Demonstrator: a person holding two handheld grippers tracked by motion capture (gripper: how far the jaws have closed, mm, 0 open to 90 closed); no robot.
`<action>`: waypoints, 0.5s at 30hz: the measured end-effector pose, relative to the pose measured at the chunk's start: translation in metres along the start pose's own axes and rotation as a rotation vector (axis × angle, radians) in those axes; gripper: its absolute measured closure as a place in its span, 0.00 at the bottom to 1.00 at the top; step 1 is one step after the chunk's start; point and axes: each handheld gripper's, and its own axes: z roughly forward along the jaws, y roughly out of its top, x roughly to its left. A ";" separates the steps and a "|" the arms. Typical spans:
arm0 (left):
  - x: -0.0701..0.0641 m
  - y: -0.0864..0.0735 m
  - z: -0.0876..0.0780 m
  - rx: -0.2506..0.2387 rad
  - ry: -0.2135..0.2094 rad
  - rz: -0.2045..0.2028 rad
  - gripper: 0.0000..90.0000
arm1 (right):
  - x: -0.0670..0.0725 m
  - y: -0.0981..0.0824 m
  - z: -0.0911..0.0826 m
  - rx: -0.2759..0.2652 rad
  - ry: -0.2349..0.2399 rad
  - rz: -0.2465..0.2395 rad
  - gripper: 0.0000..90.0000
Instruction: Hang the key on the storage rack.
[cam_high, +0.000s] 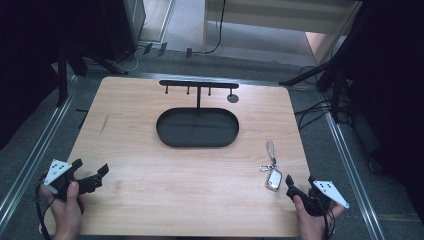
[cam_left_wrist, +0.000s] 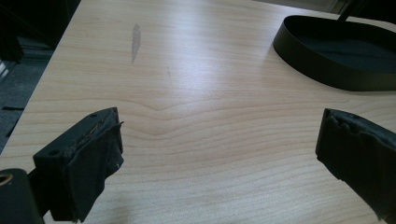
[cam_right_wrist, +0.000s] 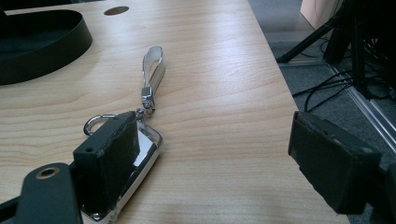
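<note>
A silver key fob (cam_high: 273, 179) with a grey strap (cam_right_wrist: 154, 65) and a small ring (cam_right_wrist: 93, 123) lies flat near the table's front right. My right gripper (cam_high: 300, 185) is open just right of it. In the right gripper view (cam_right_wrist: 219, 154), one jaw stands in front of the key fob (cam_right_wrist: 148, 154) and hides part of it, with bare wood between the jaws. A black oval tray (cam_high: 197, 143) with a hook bar (cam_high: 198, 83) on a post stands at the centre back. My left gripper (cam_high: 91, 168) is open and empty at the front left over bare wood (cam_left_wrist: 219, 140).
The wooden table (cam_high: 165, 200) has a grey scuff mark (cam_left_wrist: 135, 39) on its left side and a dark round spot (cam_high: 232, 97) beside the hook bar. Black stands and cables (cam_high: 320, 107) lie on the floor past the right edge. The oval tray's rim (cam_left_wrist: 327, 70) shows ahead of the left gripper.
</note>
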 end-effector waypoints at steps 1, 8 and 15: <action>0.000 0.000 0.000 0.001 0.000 -0.001 0.01 | 0.000 0.000 0.000 0.001 -0.002 0.000 0.18; -0.001 0.000 0.000 0.001 0.001 -0.001 0.01 | 0.000 0.001 0.002 0.020 -0.012 0.008 0.19; -0.001 -0.001 0.000 -0.002 0.004 -0.002 0.01 | 0.000 0.005 0.007 0.064 -0.018 -0.022 0.23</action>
